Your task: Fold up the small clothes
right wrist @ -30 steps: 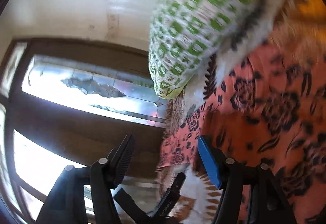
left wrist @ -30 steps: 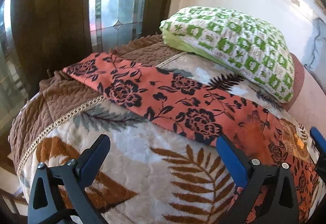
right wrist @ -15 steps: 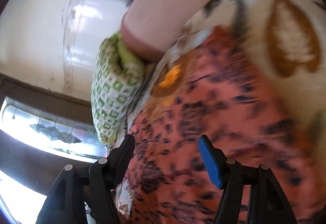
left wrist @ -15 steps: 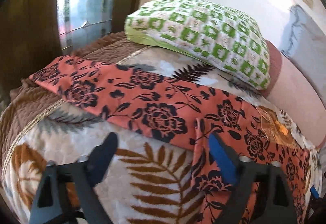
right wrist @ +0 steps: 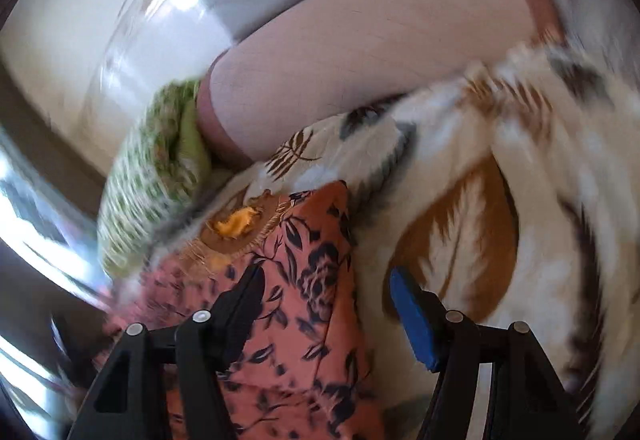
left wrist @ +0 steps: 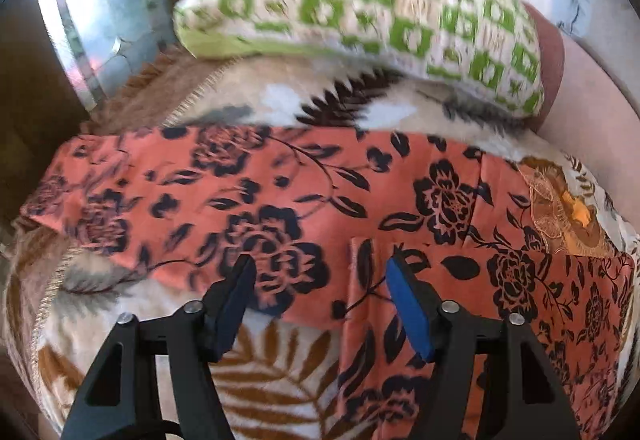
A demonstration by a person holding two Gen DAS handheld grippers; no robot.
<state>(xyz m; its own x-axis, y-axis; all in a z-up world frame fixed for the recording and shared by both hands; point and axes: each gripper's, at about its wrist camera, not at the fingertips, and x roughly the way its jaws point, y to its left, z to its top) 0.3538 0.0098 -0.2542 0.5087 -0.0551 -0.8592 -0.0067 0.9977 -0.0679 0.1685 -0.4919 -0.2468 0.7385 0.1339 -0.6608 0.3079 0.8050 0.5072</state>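
Lying spread across the leaf-patterned blanket (left wrist: 280, 368) on the bed, the coral floral garment (left wrist: 256, 200) runs as a long band from the left edge of the left wrist view toward the lower right, probably laid flat so its edges can be found and brought over. A narrow flap of the same cloth drops toward the bottom of the frame just right of centre. Behind it, in the upper half, a green-and-white checked pillow (left wrist: 380, 0) rests on the blanket, well clear of the cloth.

The left hand-held gripper (left wrist: 320, 296) has its fingers spread apart, holding nothing; the near hem of the garment sits between and just beyond the fingertips, with the blue pad (left wrist: 406, 304) over the hanging flap. That placement reads as lining up to pinch the hem.

In the right wrist view, blurred by motion, the right hand-held gripper (right wrist: 324, 312) is likewise spread and empty. The garment's end, with its embroidered brown-and-orange patch (right wrist: 236, 224), fills the lower centre-left; the dark finger overlaps the cloth while the blue pad (right wrist: 412, 316) lies over bare blanket, so the cloth's edge falls between them. Whether either finger touches fabric cannot be told
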